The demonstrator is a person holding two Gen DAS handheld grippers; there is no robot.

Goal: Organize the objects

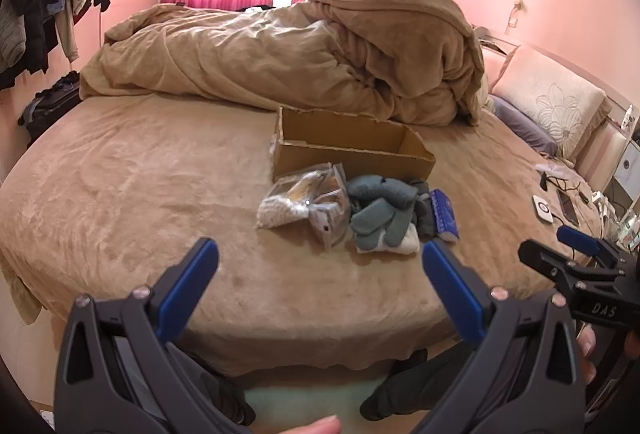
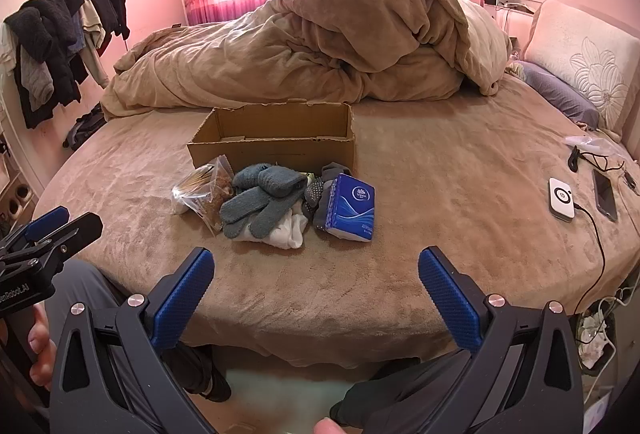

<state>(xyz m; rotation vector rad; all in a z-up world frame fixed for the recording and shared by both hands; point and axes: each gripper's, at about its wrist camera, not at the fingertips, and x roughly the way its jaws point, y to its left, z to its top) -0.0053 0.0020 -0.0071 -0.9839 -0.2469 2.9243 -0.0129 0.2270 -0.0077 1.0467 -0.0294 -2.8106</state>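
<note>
An open cardboard box [image 1: 352,150] [image 2: 276,142] stands on the tan bed, and no contents show inside it. In front of it lies a pile: clear plastic bags [image 1: 304,202] [image 2: 200,194], grey gloves [image 1: 380,214] [image 2: 260,202], white cloth [image 2: 288,230], dotted grey socks [image 2: 316,190] and a blue tissue pack [image 1: 442,214] [image 2: 352,210]. My left gripper [image 1: 320,258] is open and empty, held above the bed's near edge, short of the pile. My right gripper [image 2: 314,266] is open and empty, likewise short of the pile. Each gripper shows at the edge of the other's view.
A bunched tan duvet [image 1: 312,54] [image 2: 320,46] fills the back of the bed. A white device [image 2: 560,204], a phone [image 2: 604,194] and cables lie at the right. Pillows [image 2: 580,66] sit far right. Clothes [image 2: 60,46] hang at the left wall.
</note>
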